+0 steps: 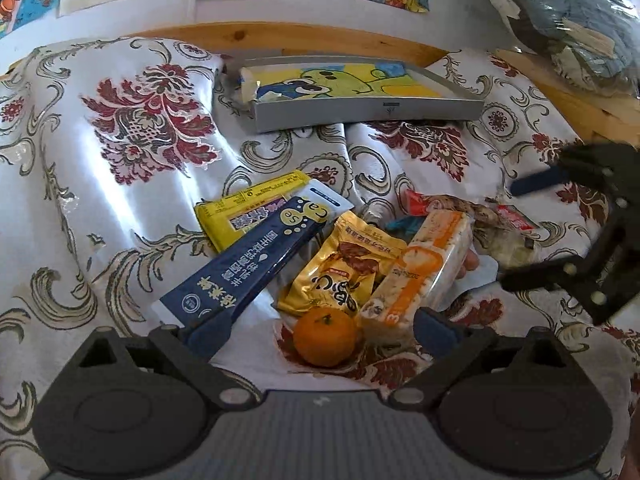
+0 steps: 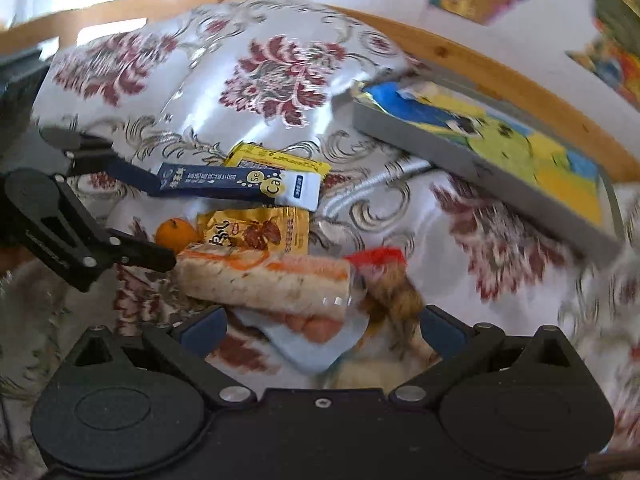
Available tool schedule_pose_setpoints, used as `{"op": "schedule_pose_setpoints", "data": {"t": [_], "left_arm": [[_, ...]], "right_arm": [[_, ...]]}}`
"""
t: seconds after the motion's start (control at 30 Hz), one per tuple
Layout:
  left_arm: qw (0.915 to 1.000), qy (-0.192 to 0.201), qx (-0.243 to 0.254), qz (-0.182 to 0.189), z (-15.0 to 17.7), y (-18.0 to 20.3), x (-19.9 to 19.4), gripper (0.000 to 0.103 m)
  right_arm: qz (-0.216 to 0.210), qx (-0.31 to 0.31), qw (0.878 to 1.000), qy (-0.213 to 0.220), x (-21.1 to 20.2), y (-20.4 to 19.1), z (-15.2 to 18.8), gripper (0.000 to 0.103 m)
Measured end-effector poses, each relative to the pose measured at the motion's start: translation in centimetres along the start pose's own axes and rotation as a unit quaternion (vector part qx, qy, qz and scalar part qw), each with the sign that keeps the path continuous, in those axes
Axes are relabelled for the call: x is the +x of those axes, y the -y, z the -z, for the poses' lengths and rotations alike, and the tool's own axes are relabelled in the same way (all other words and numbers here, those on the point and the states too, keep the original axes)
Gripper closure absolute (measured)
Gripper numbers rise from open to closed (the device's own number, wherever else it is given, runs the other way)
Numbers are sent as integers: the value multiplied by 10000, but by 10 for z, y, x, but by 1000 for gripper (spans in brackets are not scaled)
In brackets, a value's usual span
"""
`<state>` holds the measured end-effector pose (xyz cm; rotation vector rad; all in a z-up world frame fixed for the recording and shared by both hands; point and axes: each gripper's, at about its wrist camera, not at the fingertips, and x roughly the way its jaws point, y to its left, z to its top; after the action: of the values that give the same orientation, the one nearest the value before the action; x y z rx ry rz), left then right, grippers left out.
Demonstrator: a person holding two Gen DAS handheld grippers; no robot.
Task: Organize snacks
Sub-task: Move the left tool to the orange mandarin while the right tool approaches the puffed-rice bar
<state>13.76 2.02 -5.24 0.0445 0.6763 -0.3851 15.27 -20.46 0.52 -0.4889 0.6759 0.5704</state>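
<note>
Here both tongs, left and right, gape wide above the snack pile, gripping nothing.

the surface is draped in a shiny white cloth with dark red flowers and grey-gold scrolls, wrinkled into folds, and a pale wood edge shows along its far side. toward the back lies a shallow grey tray lined with a yellow and blue cartoon picture. nearer, a heap of snacks rests on the cloth: a yellow packet under a long dark blue sachet, a golden packet, a small orange touching it, a clear-wrapped rice cracker pack, and a red-ended wrapper behind.
</note>
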Motion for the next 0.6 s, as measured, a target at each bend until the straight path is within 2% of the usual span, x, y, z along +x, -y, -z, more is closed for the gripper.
{"op": "schedule_pose_setpoints", "data": {"t": [0.1, 0.23, 0.37, 0.6], "left_arm": [[9998, -55, -164, 120, 0, -6, 3, 6], [9989, -11, -383, 251, 1, -13, 3, 10], [9987, -2, -366, 365, 3, -14, 4, 14], [9982, -18, -245, 542, 3, -9, 4, 24]], "right_arm": [[-46, -432, 9991, -18, 11, 1, -10, 1], [-343, -811, 9961, -73, 24, 1, -20, 1], [-606, -1101, 9920, -75, 32, 0, -26, 1], [-908, -1874, 9778, -252, 44, -13, -29, 2]]}}
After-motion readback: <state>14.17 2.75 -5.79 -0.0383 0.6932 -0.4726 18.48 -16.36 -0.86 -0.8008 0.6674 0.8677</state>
